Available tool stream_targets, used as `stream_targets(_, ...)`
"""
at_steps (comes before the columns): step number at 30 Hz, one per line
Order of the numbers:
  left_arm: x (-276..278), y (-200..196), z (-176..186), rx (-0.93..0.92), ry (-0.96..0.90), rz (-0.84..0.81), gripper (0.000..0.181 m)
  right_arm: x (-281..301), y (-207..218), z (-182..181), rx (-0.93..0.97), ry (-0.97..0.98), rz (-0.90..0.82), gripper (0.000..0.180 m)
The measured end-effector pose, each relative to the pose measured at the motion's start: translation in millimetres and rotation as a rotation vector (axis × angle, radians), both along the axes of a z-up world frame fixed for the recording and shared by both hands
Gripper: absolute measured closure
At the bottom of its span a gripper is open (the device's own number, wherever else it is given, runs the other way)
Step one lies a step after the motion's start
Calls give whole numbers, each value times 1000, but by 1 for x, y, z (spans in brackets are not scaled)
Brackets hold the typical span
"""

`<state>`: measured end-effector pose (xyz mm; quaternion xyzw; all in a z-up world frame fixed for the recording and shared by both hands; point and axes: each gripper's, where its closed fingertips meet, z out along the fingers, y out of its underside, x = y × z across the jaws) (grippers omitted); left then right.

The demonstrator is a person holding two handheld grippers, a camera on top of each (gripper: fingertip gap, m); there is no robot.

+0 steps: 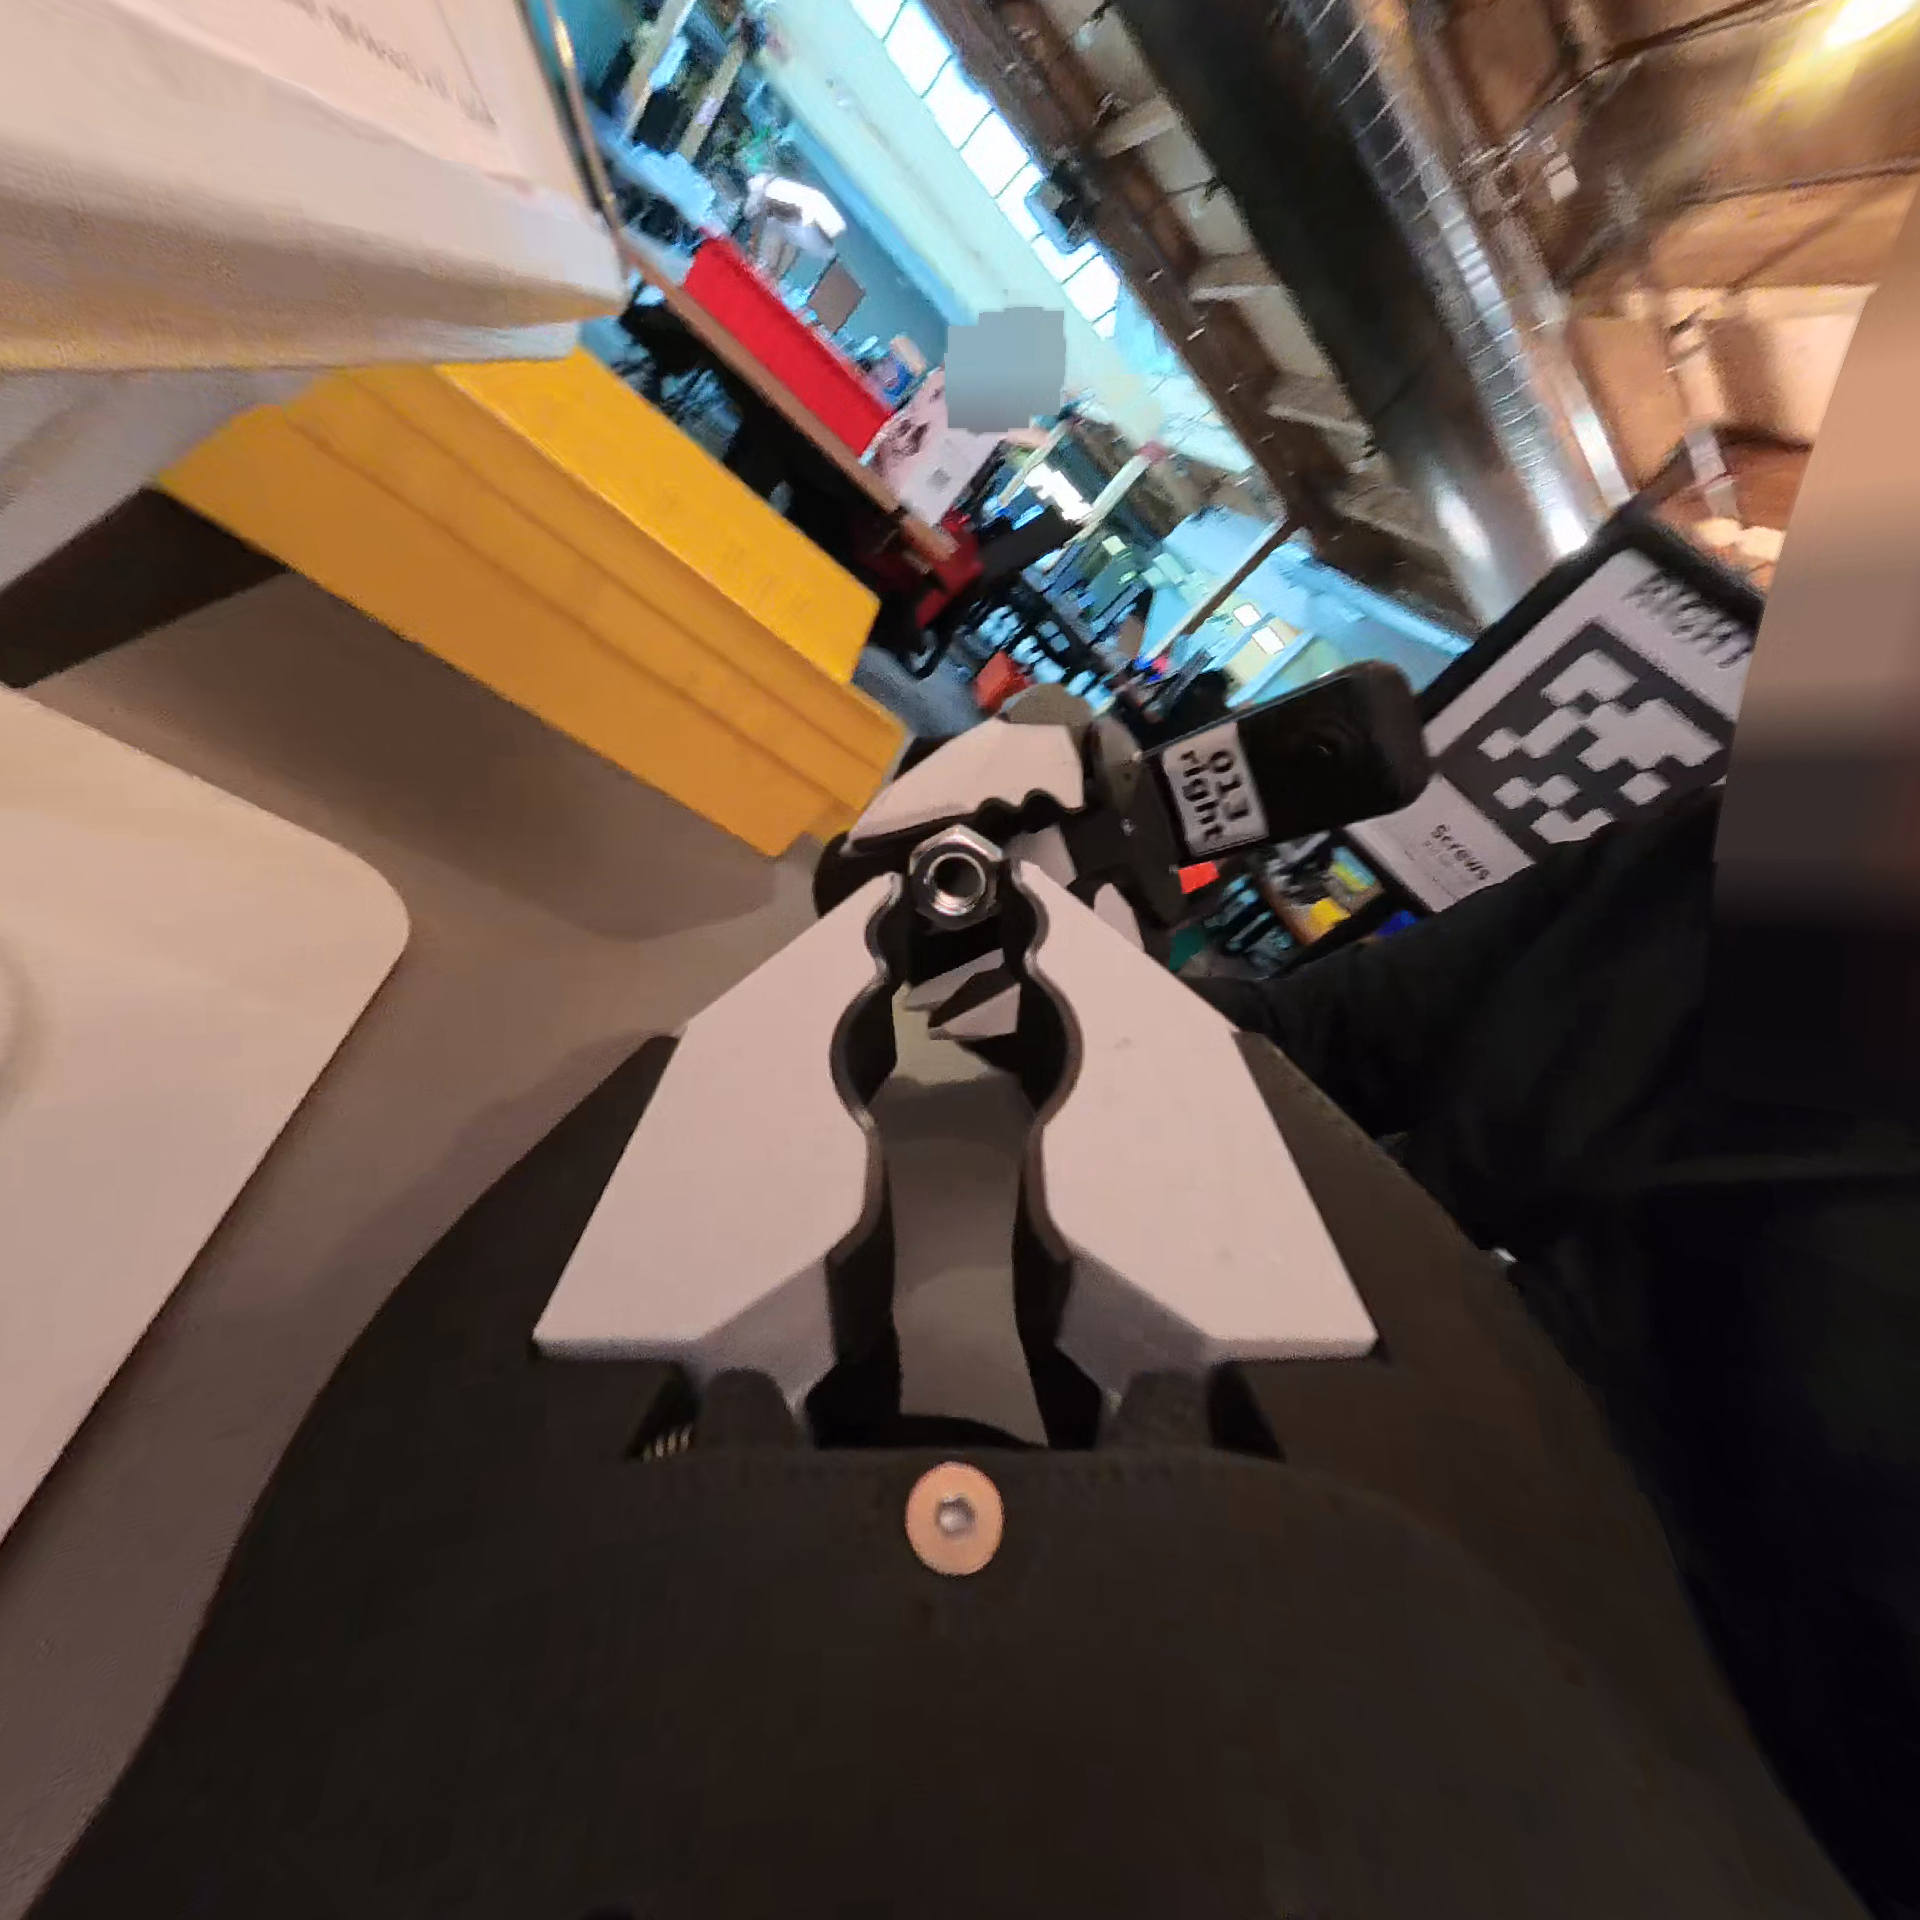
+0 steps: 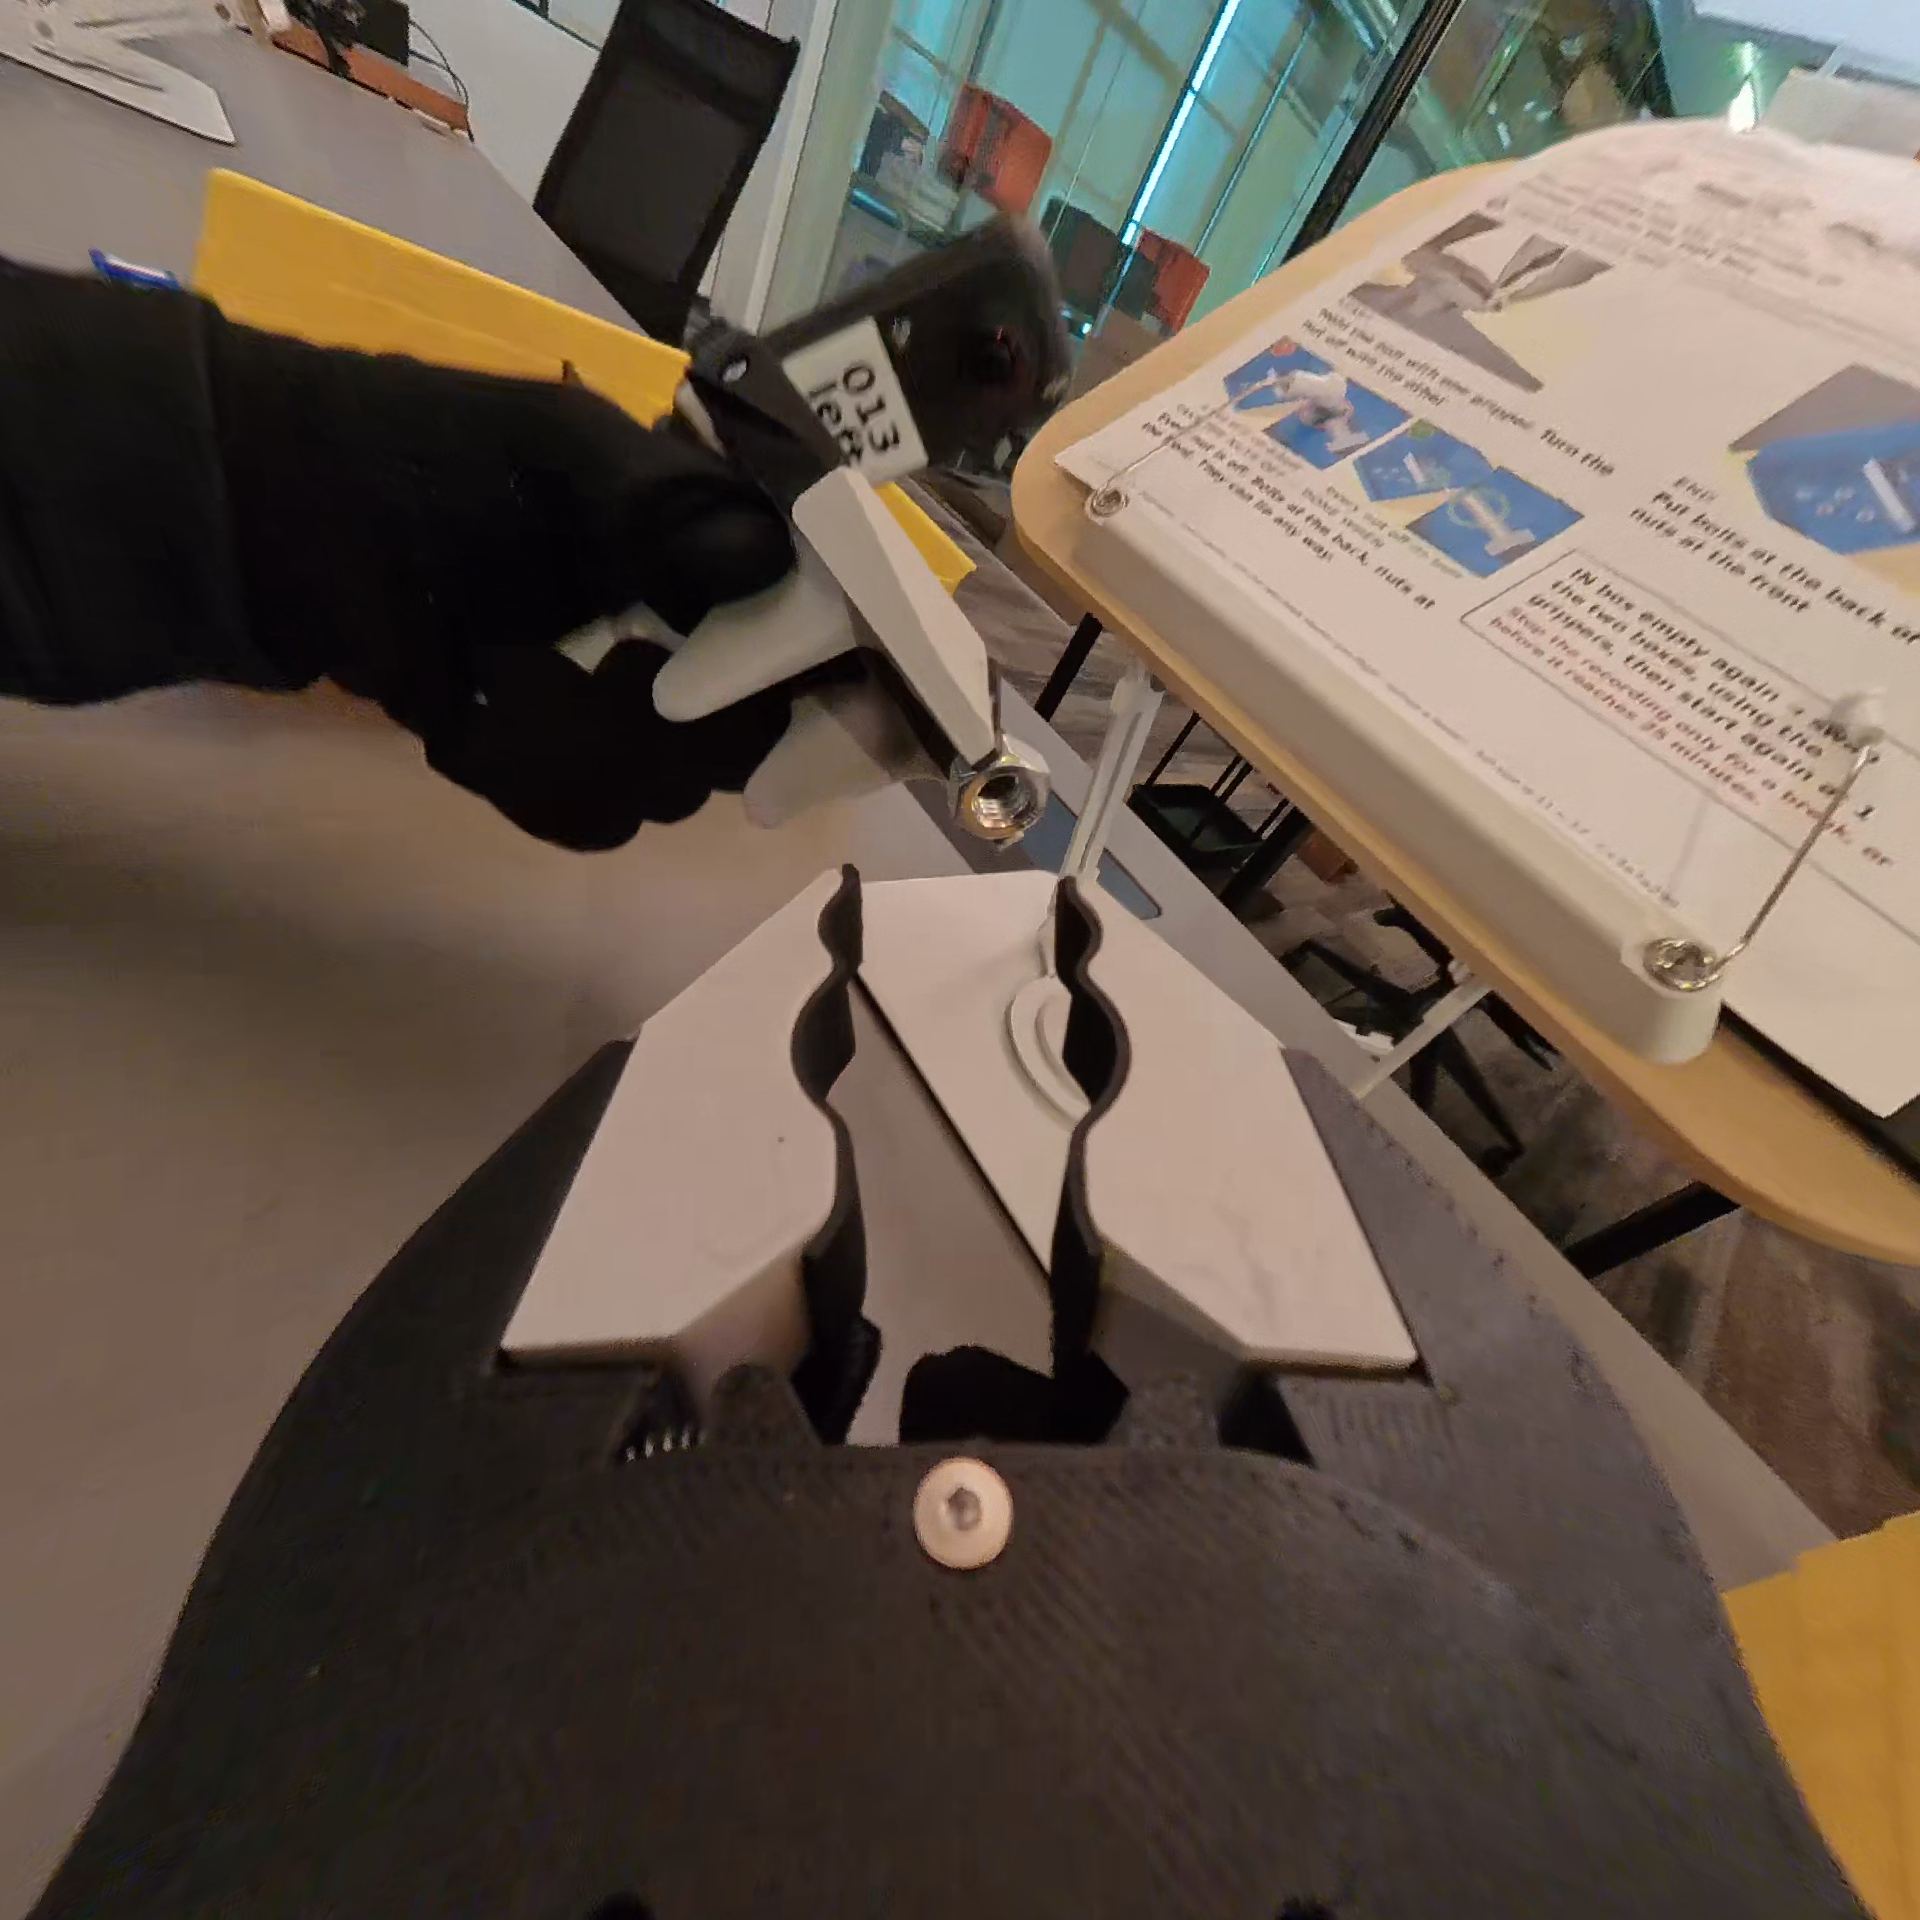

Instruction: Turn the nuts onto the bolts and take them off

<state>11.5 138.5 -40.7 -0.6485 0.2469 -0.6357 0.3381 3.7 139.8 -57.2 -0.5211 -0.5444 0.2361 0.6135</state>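
My left gripper (image 1: 954,902) is shut on a silver hex nut (image 1: 952,879), pinched at the fingertips with its threaded hole facing the camera. In the right wrist view a black-gloved hand (image 2: 436,582) holds the left gripper (image 2: 982,764), and the nut (image 2: 1004,798) hangs at its tip just above and beyond my right gripper (image 2: 956,894). The right gripper is open and empty, its jaws a nut's width or more apart. In the left wrist view the right gripper (image 1: 1039,842) sits just behind the nut. I see no bolt in either view.
A yellow bin (image 1: 582,582) lies on the grey table (image 2: 208,1039) behind the grippers and also shows in the right wrist view (image 2: 395,291). A wooden board with a clipped instruction sheet (image 2: 1558,540) stands at the right on a white stand base (image 1: 156,1039). The table edge runs close on the right. Both grippers' tips are close together, under 4 cm apart.
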Motion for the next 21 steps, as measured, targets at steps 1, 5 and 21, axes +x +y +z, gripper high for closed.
stream_targets(1, 0, -2, 3, 6, -50, -14, 166, 0, -1, 2, 14, 6, -3, 145)
stream_targets(5, 3, -6, -6, -12, -101, -72, 166, 0, -4, 7, 78, -11, -14, 149)
stream_targets(21, 2, -20, -9, 14, -133, -141, 166, -4, -18, 8, 31, 8, 77, 164)
